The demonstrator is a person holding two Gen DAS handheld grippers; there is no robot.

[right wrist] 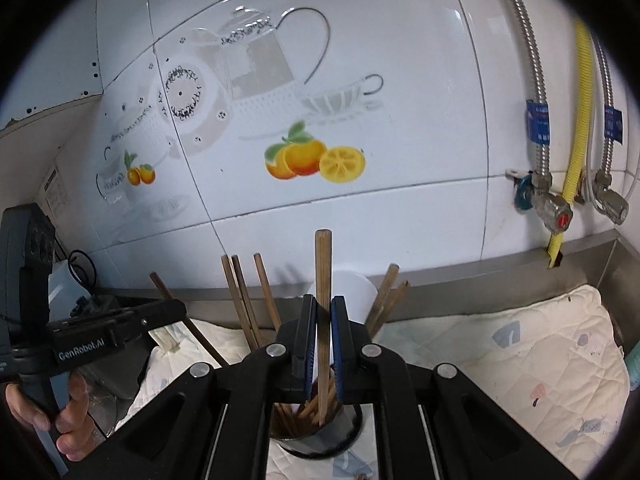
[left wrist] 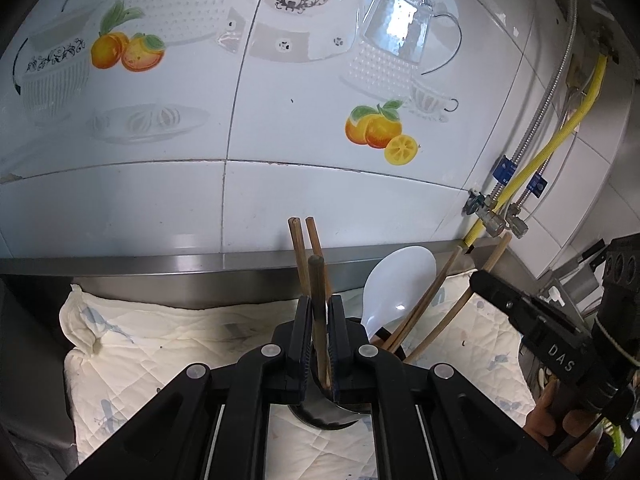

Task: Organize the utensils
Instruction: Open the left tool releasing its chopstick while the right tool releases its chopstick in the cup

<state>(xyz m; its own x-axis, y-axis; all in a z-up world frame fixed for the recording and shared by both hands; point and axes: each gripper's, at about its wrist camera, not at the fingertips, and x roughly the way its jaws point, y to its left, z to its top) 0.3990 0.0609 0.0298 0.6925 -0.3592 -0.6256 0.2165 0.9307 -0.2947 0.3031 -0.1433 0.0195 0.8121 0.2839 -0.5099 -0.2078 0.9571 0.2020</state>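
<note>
Both the left gripper (left wrist: 319, 332) and right gripper (right wrist: 323, 336) pinch a brown wooden chopstick (left wrist: 318, 312) (right wrist: 323, 312) upright over the dark round holder cup (right wrist: 320, 440); next, lower and release.

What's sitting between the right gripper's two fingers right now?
One wooden chopstick, upright between the right gripper fingers, its lower tip inside the black utensil cup. The right wrist view shows this.

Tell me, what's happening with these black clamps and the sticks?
A person is sorting utensils with two hand-held grippers. The left gripper is shut on a dark wooden chopstick, and the right gripper on a lighter wooden chopstick. Both sticks stand over a round dark metal holder cup on a quilted white cloth; it already holds more chopsticks and a white plastic spoon.
</note>
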